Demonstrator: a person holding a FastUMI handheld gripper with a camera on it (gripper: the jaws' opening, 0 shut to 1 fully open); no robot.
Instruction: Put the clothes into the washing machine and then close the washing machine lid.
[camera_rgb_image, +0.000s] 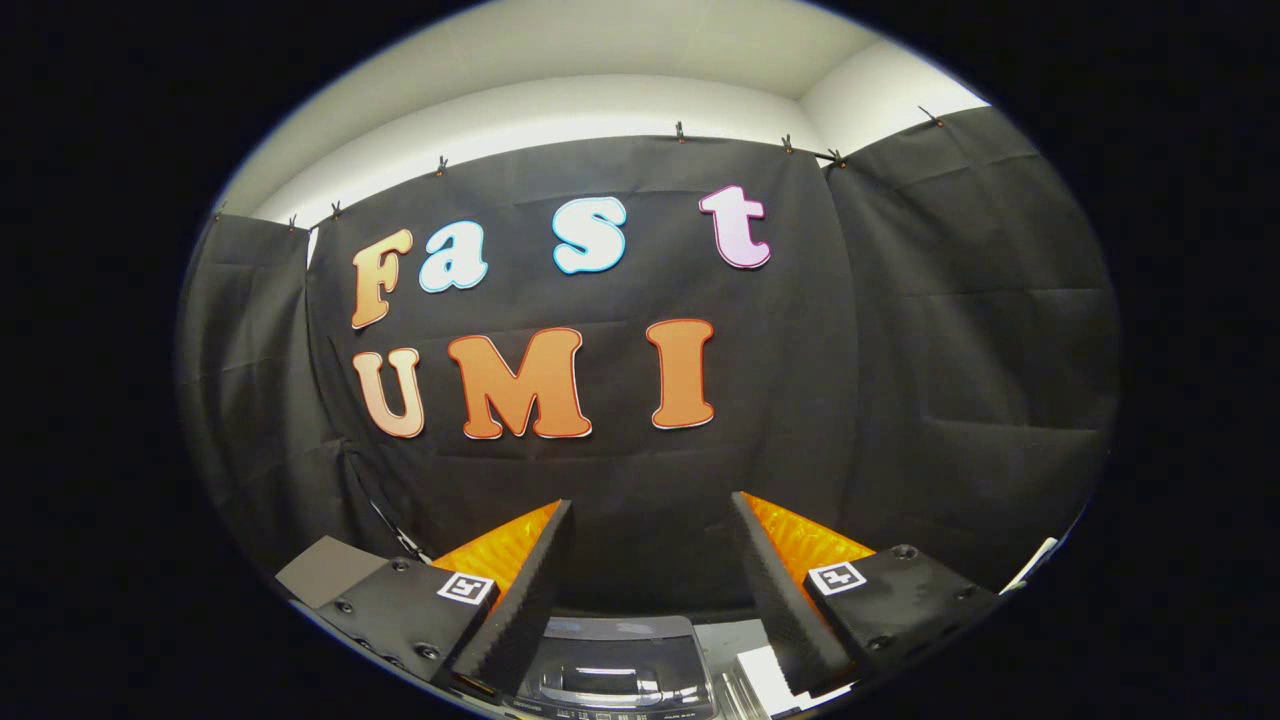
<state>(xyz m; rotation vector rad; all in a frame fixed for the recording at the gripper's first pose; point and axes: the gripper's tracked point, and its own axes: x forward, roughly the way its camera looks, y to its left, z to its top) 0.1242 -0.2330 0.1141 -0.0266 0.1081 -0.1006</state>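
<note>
I held the claw (652, 520) up high, and its two fingers were wide apart with nothing between them. Low down between the fingers I saw the washing machine (612, 672). Its dark lid lay flat and looked shut. Its long side ran across from one finger to the other. Beyond the fingers hung the black cloth wall (640, 480).
</note>
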